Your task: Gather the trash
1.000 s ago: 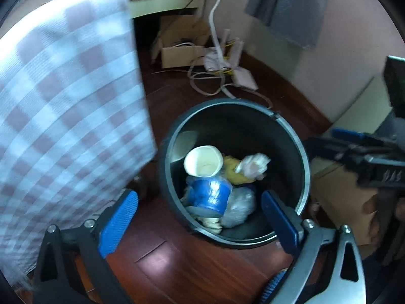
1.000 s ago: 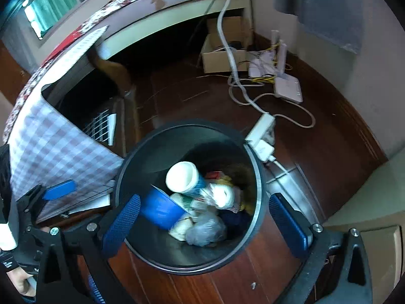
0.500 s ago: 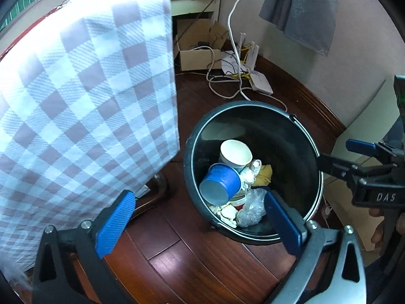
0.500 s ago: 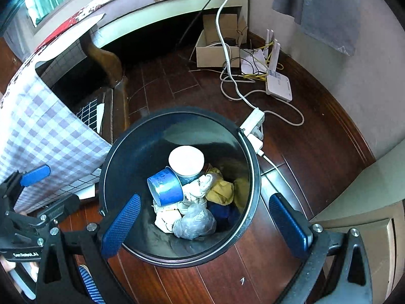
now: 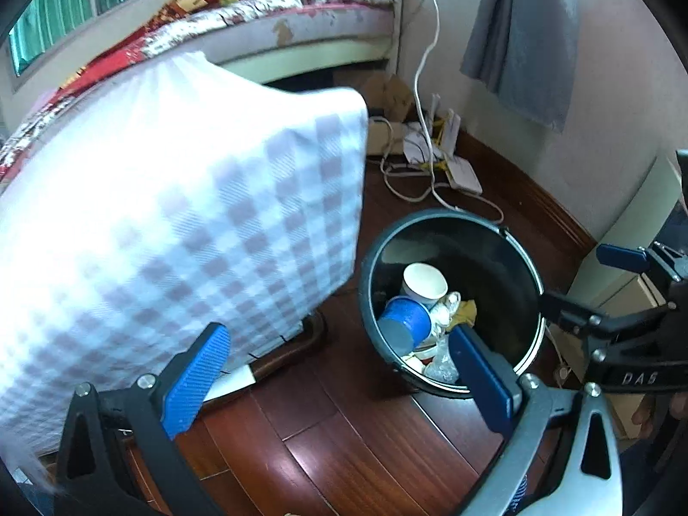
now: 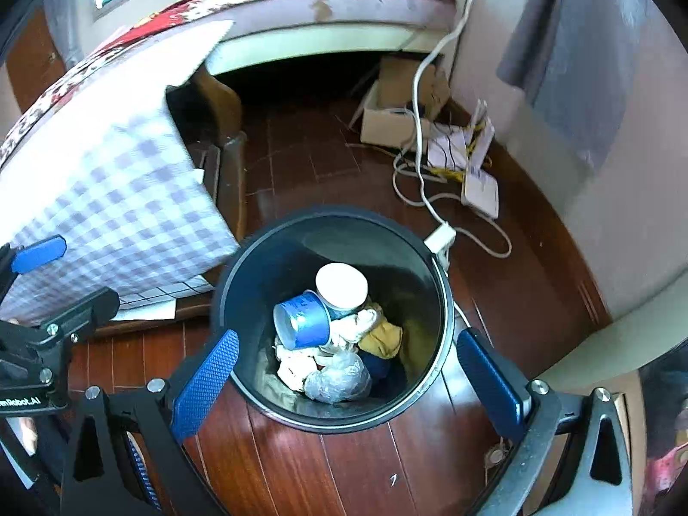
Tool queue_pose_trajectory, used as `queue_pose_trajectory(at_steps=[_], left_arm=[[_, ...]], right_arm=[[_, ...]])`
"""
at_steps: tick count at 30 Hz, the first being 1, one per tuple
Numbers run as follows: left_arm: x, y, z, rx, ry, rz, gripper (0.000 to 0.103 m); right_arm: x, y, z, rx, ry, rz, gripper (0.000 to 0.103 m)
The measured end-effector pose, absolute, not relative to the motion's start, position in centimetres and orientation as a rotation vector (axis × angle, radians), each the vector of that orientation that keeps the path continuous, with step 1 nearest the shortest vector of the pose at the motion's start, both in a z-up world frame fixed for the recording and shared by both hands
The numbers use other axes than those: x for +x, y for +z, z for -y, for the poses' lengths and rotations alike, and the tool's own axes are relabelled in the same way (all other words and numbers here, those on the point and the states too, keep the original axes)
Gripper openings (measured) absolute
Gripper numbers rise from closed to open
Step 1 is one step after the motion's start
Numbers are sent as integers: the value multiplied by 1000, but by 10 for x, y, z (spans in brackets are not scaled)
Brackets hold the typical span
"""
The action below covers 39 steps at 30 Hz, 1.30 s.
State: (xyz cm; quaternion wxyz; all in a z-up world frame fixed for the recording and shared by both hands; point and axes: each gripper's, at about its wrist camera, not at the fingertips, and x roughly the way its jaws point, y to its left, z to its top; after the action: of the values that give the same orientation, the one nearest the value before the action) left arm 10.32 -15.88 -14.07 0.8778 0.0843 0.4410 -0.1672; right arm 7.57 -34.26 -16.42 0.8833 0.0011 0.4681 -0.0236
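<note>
- Several pieces of rubbish sit low inside a round black plastic bin (image 6: 443,296) on the dark red wooden floor (image 6: 344,473): a blue paper cup (image 6: 303,320) on its side, a white-lined paper cup (image 6: 342,284) touching it, crumpled white tissue (image 6: 359,322), a yellow wad (image 6: 382,339) and a scrunched clear plastic bag (image 6: 339,378).
- All of it looks light, soft and easy to crush. I judge a cup rim or a fold of the bag to be the surest place to pinch, gently.
- Should the bin itself need lifting, its stiff rim seems the natural hold.
- Just left of the bin hangs a purple-and-white checked cloth (image 5: 180,223), draped over furniture; white cables (image 6: 430,198) trail on the floor behind.
- Right gripper (image 6: 344,380), jaws spread wide and empty, looks down on the bin with its blue pads (image 6: 202,378) flanking the bin's near side.
- Left gripper (image 5: 339,380), equally wide and empty, is angled towards the cloth, the bin at its right finger.
</note>
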Motion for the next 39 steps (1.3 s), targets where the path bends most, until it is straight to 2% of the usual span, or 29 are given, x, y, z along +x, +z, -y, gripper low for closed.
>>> queue_pose_trajectory(at_steps=[21,39], left_arm=[[69,-64,112,113,-275,-783,102],[3,5,83,66,-270,-656,102]], right_arm=[[30,-50,295,-45,-76,-780,102],[-46,26,273,-26,-88,-658,102]])
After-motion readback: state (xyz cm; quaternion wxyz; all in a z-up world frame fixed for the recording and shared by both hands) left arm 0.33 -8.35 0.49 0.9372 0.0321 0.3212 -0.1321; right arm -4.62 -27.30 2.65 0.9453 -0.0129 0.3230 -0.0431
